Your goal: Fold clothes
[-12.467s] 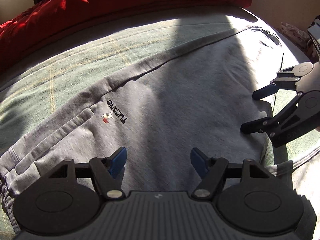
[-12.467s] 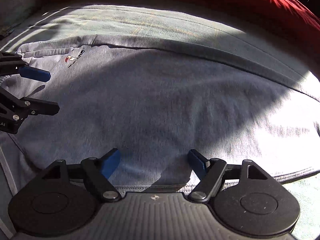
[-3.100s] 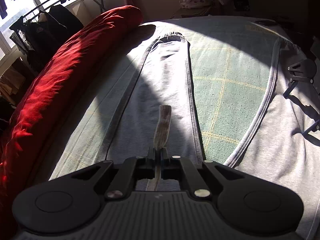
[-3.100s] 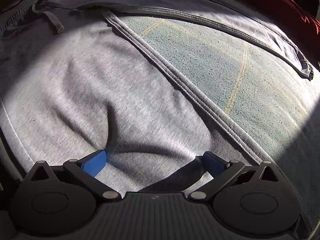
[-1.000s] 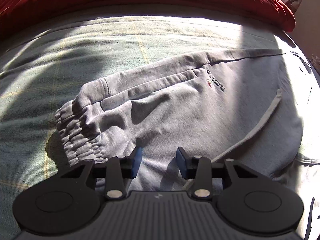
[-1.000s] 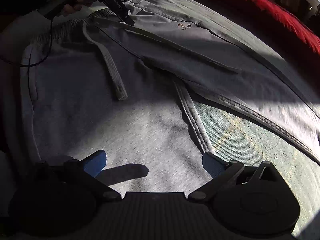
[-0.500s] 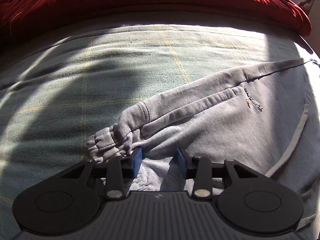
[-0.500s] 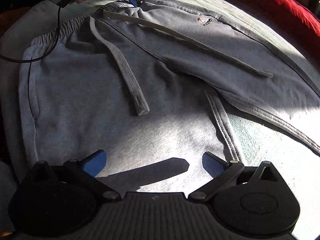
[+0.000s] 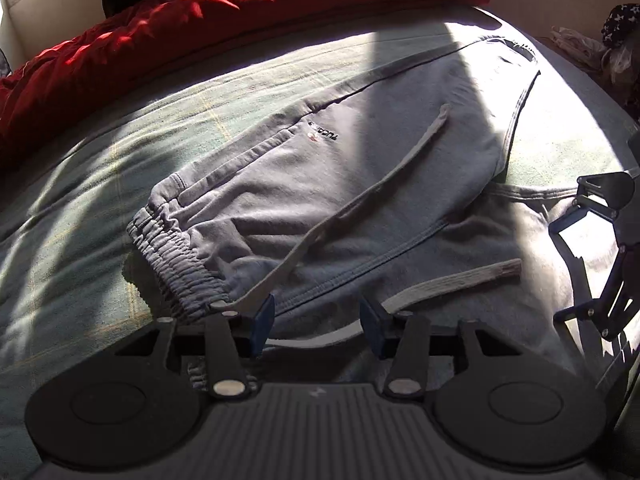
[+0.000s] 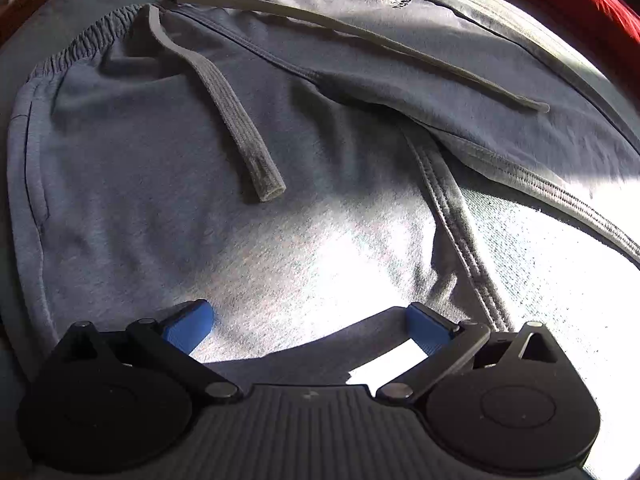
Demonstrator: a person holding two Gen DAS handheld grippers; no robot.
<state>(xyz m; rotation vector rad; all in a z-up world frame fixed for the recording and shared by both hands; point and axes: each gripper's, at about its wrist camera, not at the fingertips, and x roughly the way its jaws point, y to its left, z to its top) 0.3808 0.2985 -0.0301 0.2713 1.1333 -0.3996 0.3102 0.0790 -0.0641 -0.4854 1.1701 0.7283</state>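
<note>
Since half a second ago we have drawn our left tongs (image 9: 316, 322) back from the bunched waistband (image 9: 176, 258), and their jaws now stand wider apart, clamped on nothing; our right tongs (image 10: 308, 326) also stand wide apart and empty, low over the near leg. Grey pants (image 9: 360, 184) lie on the bed (image 9: 80, 184), waist toward the left tongs, long axis running away toward the far cuff (image 9: 508, 46) by the red duvet (image 9: 240, 4). One leg lies along that axis; the other splays toward the right tongs, so the two diverge at the crotch seam (image 10: 456, 216). We judge the next move turns on this: the splayed leg must cross onto the far one, and our right hand is nearer to it, while our left is nearer the waist. Two drawcords (image 10: 236, 120) lie loose on top. Hard sun and shadow hide the near leg's cuff, which falls outside both views.
</note>
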